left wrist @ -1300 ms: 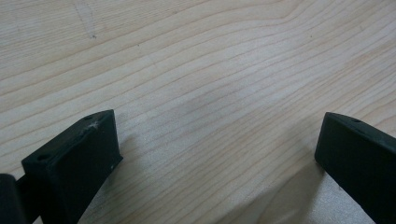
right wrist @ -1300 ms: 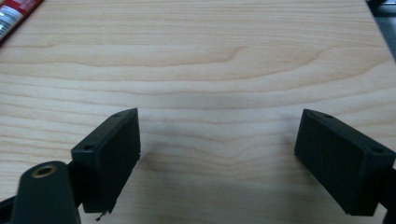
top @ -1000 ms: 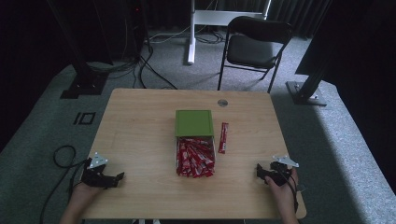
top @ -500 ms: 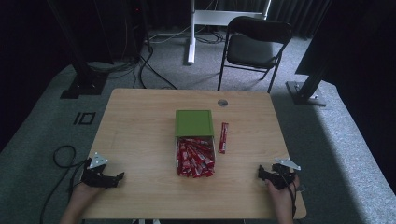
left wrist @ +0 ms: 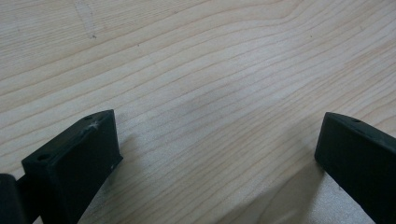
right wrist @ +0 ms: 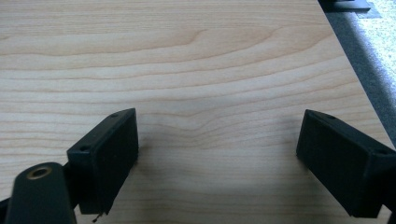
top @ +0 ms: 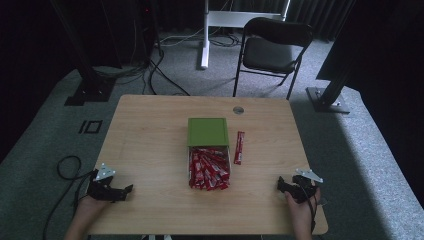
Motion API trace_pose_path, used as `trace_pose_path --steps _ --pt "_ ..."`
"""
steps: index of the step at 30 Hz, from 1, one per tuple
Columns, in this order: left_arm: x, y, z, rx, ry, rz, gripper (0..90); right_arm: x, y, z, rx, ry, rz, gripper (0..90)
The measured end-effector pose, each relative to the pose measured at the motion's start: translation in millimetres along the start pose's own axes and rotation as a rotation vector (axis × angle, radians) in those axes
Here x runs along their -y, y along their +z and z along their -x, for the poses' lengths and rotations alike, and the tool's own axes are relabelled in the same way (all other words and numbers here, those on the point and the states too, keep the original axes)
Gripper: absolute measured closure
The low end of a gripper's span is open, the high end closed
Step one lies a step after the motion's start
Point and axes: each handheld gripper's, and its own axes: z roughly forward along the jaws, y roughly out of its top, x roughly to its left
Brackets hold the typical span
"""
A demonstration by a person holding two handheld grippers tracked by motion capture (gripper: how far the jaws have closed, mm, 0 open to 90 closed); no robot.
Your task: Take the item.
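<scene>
Centre of the bench (top: 150, 130), the green box (top: 207, 131) sits with its clear tray (top: 191, 165) slid toward the person, packed with red sachets (top: 209, 168); one loose red sachet (top: 239, 147) lies just beside its right. Left gripper (top: 126, 190) at the near-left corner, jaws spread, nothing between. Right gripper (top: 282, 184) near-right, jaws wide apart too.
</scene>
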Motion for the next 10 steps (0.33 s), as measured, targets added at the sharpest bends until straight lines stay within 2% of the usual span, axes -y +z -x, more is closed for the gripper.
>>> trace_pose_path --steps 10 --pt "0.0 -0.1 -0.1 0.0 0.0 -0.001 0.7 -0.1 0.1 0.4 0.008 0.008 0.0 12.6"
